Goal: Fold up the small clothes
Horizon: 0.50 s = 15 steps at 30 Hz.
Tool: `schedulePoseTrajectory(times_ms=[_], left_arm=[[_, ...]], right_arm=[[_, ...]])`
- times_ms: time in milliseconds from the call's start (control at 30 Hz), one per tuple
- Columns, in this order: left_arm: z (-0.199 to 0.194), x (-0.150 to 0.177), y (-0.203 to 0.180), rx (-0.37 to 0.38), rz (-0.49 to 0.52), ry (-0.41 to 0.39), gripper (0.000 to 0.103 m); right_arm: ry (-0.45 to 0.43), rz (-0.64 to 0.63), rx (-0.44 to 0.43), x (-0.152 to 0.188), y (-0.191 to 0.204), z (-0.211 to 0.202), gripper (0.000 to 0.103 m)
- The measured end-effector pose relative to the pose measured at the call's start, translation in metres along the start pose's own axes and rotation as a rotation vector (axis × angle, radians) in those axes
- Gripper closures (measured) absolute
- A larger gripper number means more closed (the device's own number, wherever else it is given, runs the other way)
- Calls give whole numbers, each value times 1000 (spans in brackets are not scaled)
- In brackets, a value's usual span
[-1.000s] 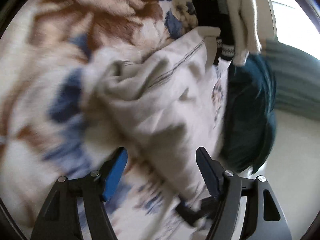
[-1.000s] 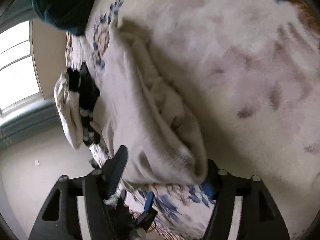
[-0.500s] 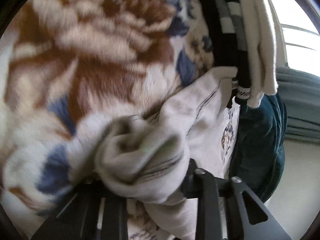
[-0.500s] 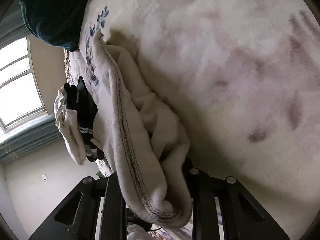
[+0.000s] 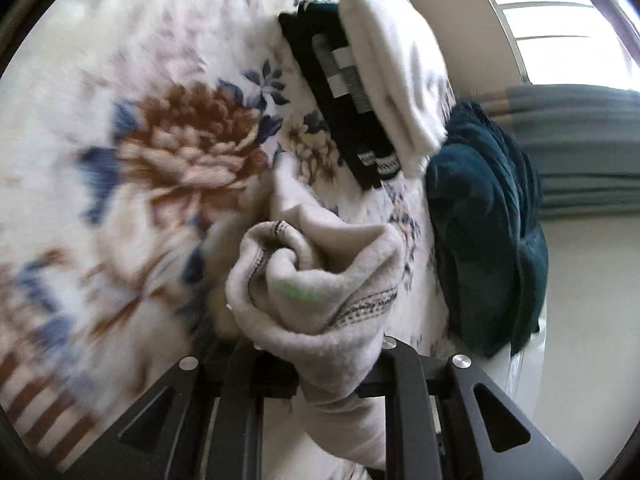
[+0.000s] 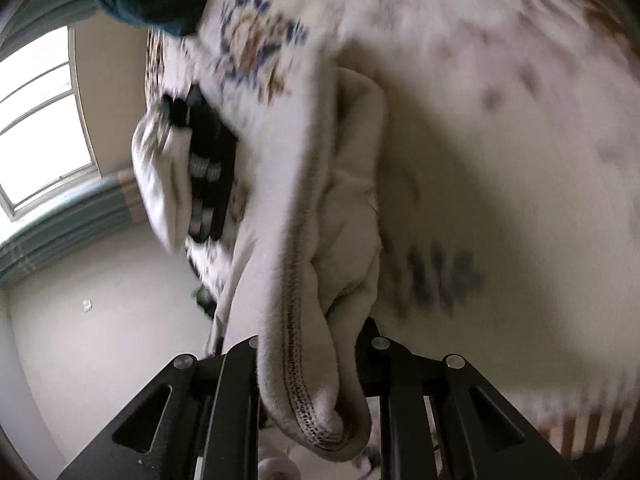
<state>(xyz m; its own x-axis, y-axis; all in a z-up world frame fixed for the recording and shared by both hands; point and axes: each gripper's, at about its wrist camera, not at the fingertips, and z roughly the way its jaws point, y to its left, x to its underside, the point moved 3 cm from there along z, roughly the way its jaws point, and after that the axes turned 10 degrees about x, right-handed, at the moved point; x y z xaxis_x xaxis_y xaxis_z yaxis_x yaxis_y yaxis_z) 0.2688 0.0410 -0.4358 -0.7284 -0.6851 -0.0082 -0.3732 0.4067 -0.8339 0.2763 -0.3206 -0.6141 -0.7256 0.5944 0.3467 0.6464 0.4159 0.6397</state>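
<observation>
A cream fleece garment [image 5: 320, 280] with a dark stitched hem is bunched up in my left gripper [image 5: 316, 354], which is shut on it; the cloth hides the fingertips. The same cream garment [image 6: 320, 260] hangs stretched from my right gripper [image 6: 312, 360], which is shut on its stitched hem. Both hold it lifted a little off the floral blanket [image 5: 180, 152]. The fingertips of both grippers are covered by fabric.
A folded pile of black striped and white clothes [image 5: 360, 92] lies on the blanket beyond the garment, also in the right wrist view [image 6: 192, 176]. A dark teal plush bundle [image 5: 488, 232] sits at the bed edge. A window and curtain [image 5: 580, 140] stand behind.
Both grippers went from open around the garment to shut on it. They have lifted and pulled the cloth away from the blanket, and the folded pile has come into fuller view.
</observation>
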Motion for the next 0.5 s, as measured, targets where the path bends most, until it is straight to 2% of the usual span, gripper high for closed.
schedulePoseTrajectory(times_ms=[133, 233, 333, 400, 433, 500], left_arm=[[-73, 35, -11, -71, -41, 37, 88], [-94, 51, -11, -125, -89, 57, 88], [-76, 44, -4, -125, -123, 73, 88], [-42, 27, 4, -81, -154, 92, 88], [-33, 20, 4, -82, -146, 91, 87], [11, -4, 5, -40, -136, 113, 85]], right_arm=[[107, 7, 0, 63, 8, -40, 85], [169, 35, 20, 105, 9, -60, 85], [214, 122, 11, 119, -4, -64, 85], [209, 147, 11, 108, -10, -57, 85], [194, 160, 9, 99, -12, -52, 85], [166, 158, -3, 70, -11, -38, 85]])
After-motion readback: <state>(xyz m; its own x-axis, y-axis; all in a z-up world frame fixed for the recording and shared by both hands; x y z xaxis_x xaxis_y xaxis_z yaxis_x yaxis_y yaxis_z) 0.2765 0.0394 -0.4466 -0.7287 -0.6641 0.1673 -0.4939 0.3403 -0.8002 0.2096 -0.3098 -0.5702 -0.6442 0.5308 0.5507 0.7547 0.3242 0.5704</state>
